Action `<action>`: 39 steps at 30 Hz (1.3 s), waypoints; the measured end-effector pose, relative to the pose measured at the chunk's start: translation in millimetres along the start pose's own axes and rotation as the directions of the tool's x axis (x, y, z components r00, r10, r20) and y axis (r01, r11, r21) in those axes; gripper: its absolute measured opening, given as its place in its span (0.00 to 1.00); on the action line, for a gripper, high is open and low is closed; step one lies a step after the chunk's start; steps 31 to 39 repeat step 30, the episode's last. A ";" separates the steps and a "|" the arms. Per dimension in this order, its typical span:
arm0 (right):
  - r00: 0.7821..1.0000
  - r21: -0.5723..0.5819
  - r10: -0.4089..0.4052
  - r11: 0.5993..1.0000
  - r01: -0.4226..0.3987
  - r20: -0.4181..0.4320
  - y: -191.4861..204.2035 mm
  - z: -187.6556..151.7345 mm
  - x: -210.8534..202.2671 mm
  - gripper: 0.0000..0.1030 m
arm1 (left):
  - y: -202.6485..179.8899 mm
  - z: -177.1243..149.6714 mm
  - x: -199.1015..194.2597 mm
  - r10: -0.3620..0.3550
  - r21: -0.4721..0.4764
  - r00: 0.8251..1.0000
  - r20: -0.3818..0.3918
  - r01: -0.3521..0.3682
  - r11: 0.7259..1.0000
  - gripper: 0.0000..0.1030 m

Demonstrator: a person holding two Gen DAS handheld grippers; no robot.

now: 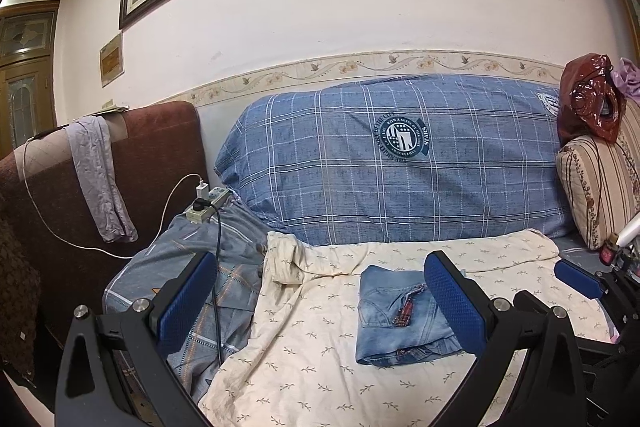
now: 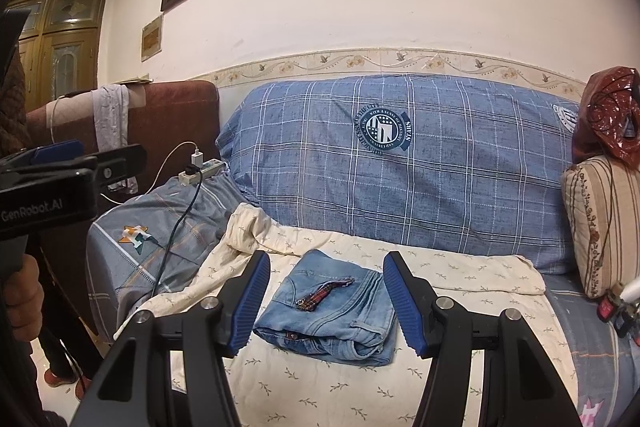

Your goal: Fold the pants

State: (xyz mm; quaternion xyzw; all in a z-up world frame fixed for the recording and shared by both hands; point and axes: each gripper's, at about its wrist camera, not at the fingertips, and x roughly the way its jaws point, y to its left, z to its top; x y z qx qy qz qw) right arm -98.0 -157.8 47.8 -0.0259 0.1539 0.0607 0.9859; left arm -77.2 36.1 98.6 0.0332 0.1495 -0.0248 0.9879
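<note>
Hovering with both the left gripper and right gripper spread wide and empty, any careless nudge could undo the folded jeans at lower centre.

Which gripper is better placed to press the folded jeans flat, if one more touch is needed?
Probably the right gripper. Its open fingers frame the folded jeans squarely. The left gripper, also open, sits off to the side, with the jeans near its right finger only.
</note>
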 end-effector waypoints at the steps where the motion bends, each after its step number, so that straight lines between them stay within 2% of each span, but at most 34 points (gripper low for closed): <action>1: 1.000 0.002 0.000 1.000 0.000 -0.001 -0.3 -0.1 0.6 0.61 | -0.2 -0.2 0.4 -0.004 0.000 1.000 -0.001 0.004 1.000 1.00; 10: 1.000 -0.001 0.000 1.000 0.000 -0.018 2.2 -1.9 10.4 0.61 | -0.8 -1.1 10.0 -0.030 -0.008 0.999 -0.015 0.030 1.000 1.00; 20: 1.000 0.004 0.004 1.000 -0.004 -0.021 2.1 -1.5 16.2 0.61 | -1.1 -1.3 14.2 -0.024 -0.006 1.000 -0.015 0.024 1.000 1.00; 25: 1.000 0.011 0.009 1.000 -0.009 -0.029 -0.9 -2.9 22.4 0.61 | -5.8 -4.5 19.2 -0.053 0.004 0.999 -0.008 0.053 0.999 1.00; 28: 0.999 0.025 0.010 1.000 -0.009 -0.039 -5.7 -6.1 27.5 0.61 | -9.9 -10.1 32.0 -0.078 0.003 0.997 -0.025 0.078 0.997 1.00; 30: 0.999 0.030 -0.010 0.999 0.011 -0.044 -12.1 -8.0 31.3 0.61 | -11.3 -13.6 46.9 -0.086 -0.010 0.994 -0.063 0.085 0.996 1.00; 39: 0.999 0.030 -0.010 0.999 0.011 -0.044 -12.1 -8.0 31.3 0.61 | -11.3 -13.6 46.9 -0.086 -0.010 0.994 -0.063 0.085 0.996 1.00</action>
